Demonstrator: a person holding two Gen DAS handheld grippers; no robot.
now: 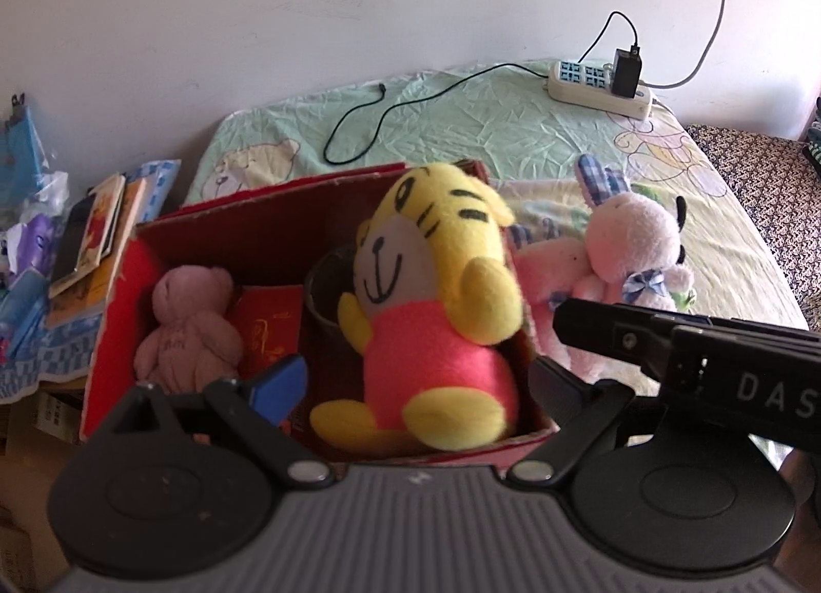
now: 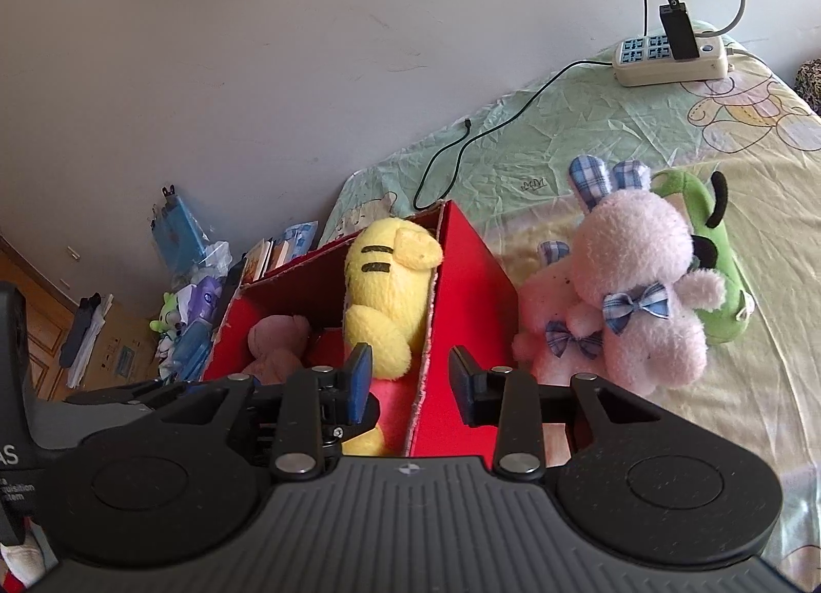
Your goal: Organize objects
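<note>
An open red cardboard box stands on the bed. In it sit a yellow tiger plush in a pink shirt, a small pink bear, a dark pot and a red envelope. My left gripper is wide open over the box, its fingers either side of the tiger and apart from it. My right gripper is open, straddling the box's right wall. Beside the box lie two pink bunnies with checked bows and a green plush.
A white power strip with a black charger and a loose black cable lies at the far side of the green sheet. Books and blue packets are piled left of the box. A wall runs behind.
</note>
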